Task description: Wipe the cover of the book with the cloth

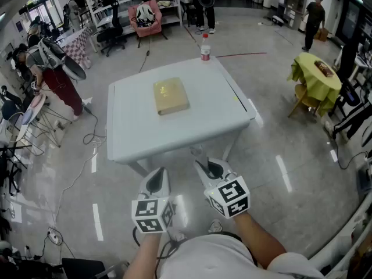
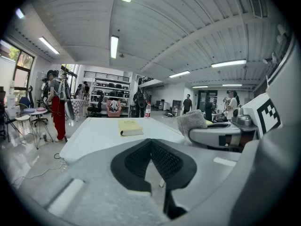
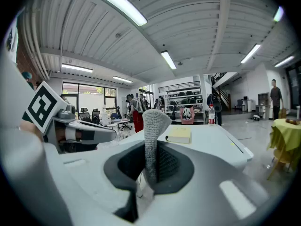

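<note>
A yellow book (image 1: 171, 95) lies flat in the middle of the white table (image 1: 133, 132); it also shows in the left gripper view as the book (image 2: 130, 127) and in the right gripper view as the book (image 3: 179, 135). Both grippers hang in front of the table's near edge, short of it. My right gripper (image 1: 212, 168) is shut on a grey cloth (image 3: 153, 126), which stands up between its jaws; the cloth (image 2: 192, 121) is well short of the book. My left gripper (image 1: 156, 182) is beside it, its jaws together with nothing between them.
A plastic bottle (image 1: 204, 47) with a red label stands at the table's far edge. To the right is a small yellow-draped table (image 1: 318, 74). People stand at the left and far back. Cables (image 1: 87, 138) trail on the floor left of the table.
</note>
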A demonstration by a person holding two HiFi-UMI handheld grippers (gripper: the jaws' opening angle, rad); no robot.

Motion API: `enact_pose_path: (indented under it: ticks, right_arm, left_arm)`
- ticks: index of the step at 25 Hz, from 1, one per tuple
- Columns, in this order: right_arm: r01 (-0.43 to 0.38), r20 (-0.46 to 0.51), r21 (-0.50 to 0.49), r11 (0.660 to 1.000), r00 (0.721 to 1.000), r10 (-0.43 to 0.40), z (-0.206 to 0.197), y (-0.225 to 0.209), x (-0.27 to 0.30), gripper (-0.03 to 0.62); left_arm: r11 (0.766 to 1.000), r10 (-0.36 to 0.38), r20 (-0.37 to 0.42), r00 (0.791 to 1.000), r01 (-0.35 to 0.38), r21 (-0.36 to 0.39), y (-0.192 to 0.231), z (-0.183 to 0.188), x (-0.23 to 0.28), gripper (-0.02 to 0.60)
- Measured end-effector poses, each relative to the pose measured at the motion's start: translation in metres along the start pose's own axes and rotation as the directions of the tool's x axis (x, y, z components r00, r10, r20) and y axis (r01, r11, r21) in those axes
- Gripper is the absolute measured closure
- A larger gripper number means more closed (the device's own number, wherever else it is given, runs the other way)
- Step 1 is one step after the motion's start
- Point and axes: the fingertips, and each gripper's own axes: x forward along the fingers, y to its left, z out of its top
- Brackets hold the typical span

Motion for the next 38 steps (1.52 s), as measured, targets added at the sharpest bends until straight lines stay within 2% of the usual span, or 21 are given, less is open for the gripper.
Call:
enact_pose_path:
  ticks: [11, 22, 26, 33, 38]
  right_arm:
    - [-0.017, 0.009, 0.019, 1.000, 1.000, 0.017, 0.000, -0.028, -0.001, 0.563]
    - [-0.119, -0.003, 0.018, 0.993, 0.993, 0.119, -0.001, -0.073, 0.003, 0.563]
    - [-0.142, -0.006, 0.019, 0.990, 0.990, 0.142, -0.003, -0.085, 0.005, 0.563]
    - [-0.160, -0.011, 0.017, 0.987, 0.987, 0.160, -0.001, -0.092, 0.030, 0.563]
    - [-0.145, -0.020, 0.018, 0.989, 0.989, 0.146, -0.001, -0.110, 0.060, 0.563]
  left_arm:
    - [1.000, -0.003, -0.010, 1.000, 0.003, 0.013, -0.022, 0.004, 0.025, 0.575]
    - [0.998, 0.067, -0.003, 0.998, -0.067, 0.014, -0.048, 0.014, 0.068, 0.575]
    - [0.995, 0.088, -0.003, 0.996, -0.088, 0.035, -0.055, 0.017, 0.078, 0.575]
    - [0.993, 0.110, -0.005, 0.994, -0.110, 0.031, -0.032, 0.023, 0.098, 0.575]
    - [0.996, 0.088, -0.008, 0.996, -0.088, 0.025, -0.018, 0.026, 0.129, 0.575]
